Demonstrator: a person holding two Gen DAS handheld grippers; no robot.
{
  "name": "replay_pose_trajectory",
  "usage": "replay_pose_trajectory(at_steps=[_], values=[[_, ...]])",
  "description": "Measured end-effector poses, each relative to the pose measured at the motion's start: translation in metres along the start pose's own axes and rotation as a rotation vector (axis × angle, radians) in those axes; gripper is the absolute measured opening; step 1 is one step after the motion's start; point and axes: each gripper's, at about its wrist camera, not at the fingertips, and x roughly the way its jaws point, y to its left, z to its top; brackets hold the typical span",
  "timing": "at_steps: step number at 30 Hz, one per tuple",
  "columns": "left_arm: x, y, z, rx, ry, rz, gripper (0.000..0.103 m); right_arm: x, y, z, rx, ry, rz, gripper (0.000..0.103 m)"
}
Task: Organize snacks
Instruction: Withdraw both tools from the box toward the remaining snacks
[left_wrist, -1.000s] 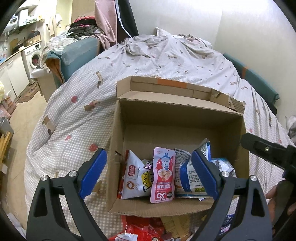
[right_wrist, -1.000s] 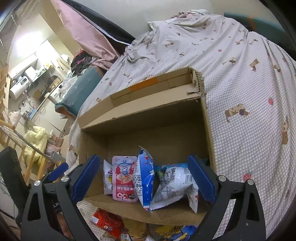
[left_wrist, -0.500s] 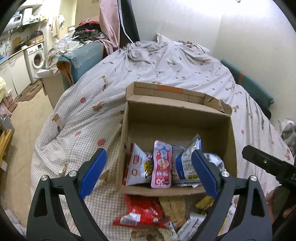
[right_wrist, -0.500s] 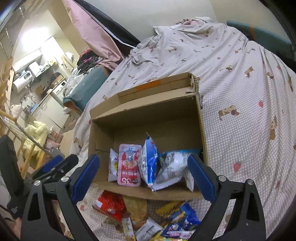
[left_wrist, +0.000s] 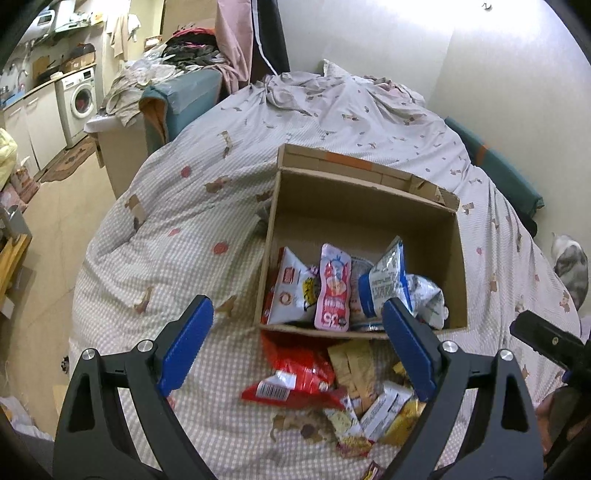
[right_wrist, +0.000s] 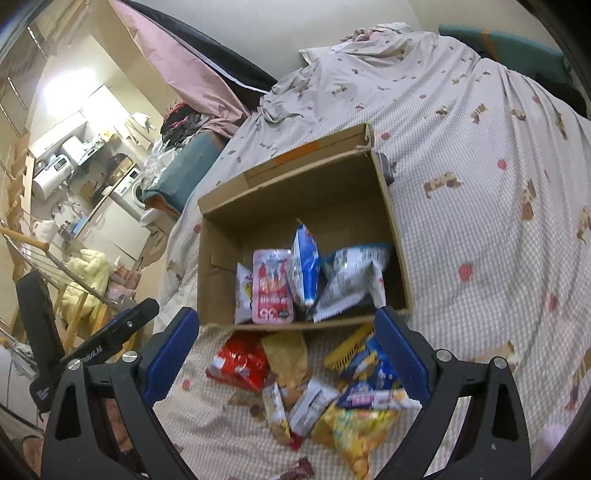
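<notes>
Checked bedspread (left_wrist: 155, 236), loose snacks (right_wrist: 306, 384) between spread jaws — both grippers empty, cardboard box (left_wrist: 369, 206) beyond

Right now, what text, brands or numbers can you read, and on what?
"35": pink pouch standing in the cardboard box.
Partial white lettering ending "AI": side of the left gripper, right wrist view.
Barcode, digits unreadable: red packet.
Other snack wrappers: print too blurred.
</notes>
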Motion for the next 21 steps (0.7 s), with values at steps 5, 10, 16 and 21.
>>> replay_pose_trajectory(at_steps=[5, 10, 16, 21], values=[[-0.013, 0.006, -0.009, -0.007, -0.001, 0.020, 0.091, -0.010, -0.001, -0.015, 0.009, 0.008, -0.005, 0.098], [-0.020, 0.012, -0.023, -0.001, 0.014, 0.022, 0.091, -0.014, -0.005, -0.027, 0.024, 0.025, -0.016, 0.098], [-0.010, 0.008, -0.042, 0.000, 0.094, -0.012, 0.091, -0.015, -0.025, -0.036, 0.067, 0.061, -0.087, 0.098], [0.013, -0.018, -0.064, 0.072, 0.221, -0.071, 0.091, -0.008, -0.047, -0.043, 0.142, 0.112, -0.130, 0.098]])
